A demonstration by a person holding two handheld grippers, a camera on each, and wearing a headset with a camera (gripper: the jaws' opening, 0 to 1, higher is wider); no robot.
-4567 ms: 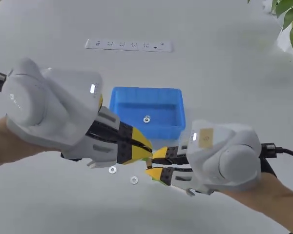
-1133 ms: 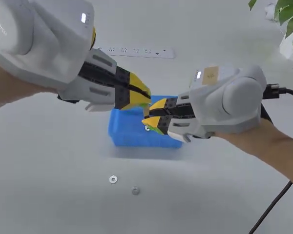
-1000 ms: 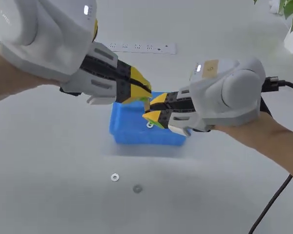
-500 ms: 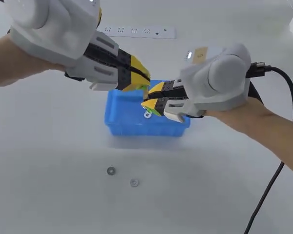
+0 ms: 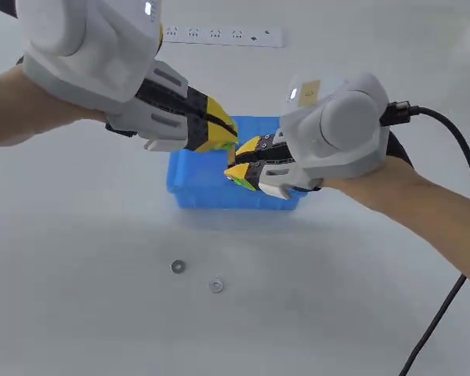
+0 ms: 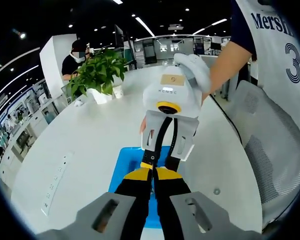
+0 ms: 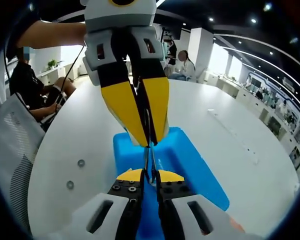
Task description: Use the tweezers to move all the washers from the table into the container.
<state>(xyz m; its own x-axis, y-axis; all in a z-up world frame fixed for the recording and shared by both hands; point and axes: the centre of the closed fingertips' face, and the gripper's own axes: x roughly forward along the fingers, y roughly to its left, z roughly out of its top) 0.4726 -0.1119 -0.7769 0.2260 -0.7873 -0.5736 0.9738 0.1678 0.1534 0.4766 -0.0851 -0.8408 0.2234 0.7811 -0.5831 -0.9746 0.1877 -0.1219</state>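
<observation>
2 round washers (image 5: 178,267), rectangular blue container (image 5: 189,192)

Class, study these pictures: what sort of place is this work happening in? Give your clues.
Probably an open-plan office or showroom: rows of ceiling lights, a potted plant on a long white table, and a mesh office chair beside it.

**Legible lettering in the left gripper view.**
At far right, a person's white jersey (image 6: 270,45) bears "Mersh", cut off at the edge, above a large "3" with a second digit cut off. Print on the right gripper (image 6: 159,162) tan label (image 6: 172,80) is too small to read.
</observation>
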